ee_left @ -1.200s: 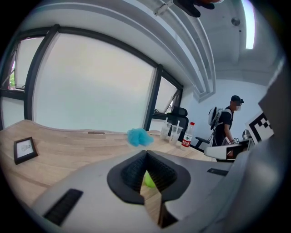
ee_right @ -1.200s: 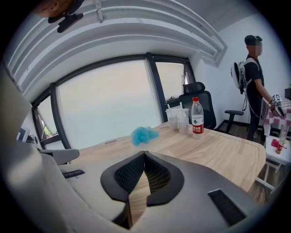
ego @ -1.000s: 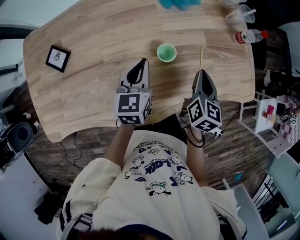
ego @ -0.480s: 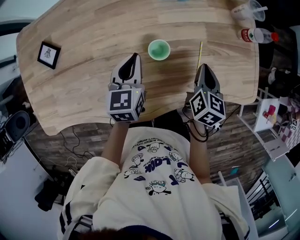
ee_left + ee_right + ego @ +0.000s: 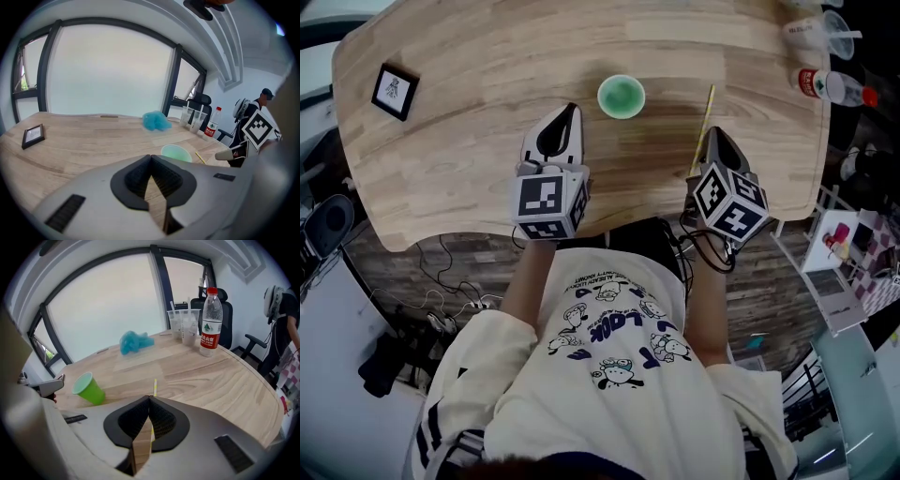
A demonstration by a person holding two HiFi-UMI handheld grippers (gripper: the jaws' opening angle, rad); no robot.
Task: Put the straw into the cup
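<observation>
A green cup (image 5: 622,97) stands upright on the wooden table (image 5: 469,56), mid-table. It also shows as the green cup (image 5: 176,152) and the green cup (image 5: 89,388). A thin yellow straw (image 5: 708,112) lies flat to the cup's right, pointing away from me. My right gripper (image 5: 712,131) is shut, with its tip over the straw's near end; the straw (image 5: 154,385) runs on beyond the closed jaws. My left gripper (image 5: 571,108) is shut and empty, just near-left of the cup.
A small framed picture (image 5: 395,91) lies at the table's left. At the far right stand clear plastic cups (image 5: 183,326) and a water bottle (image 5: 210,322). A blue crumpled thing (image 5: 135,342) sits at the far edge. The table's near edge runs under both grippers.
Both grippers have moved a little further out over the table. The right gripper's tip now covers the straw's near end. Cup and straw have not moved.
</observation>
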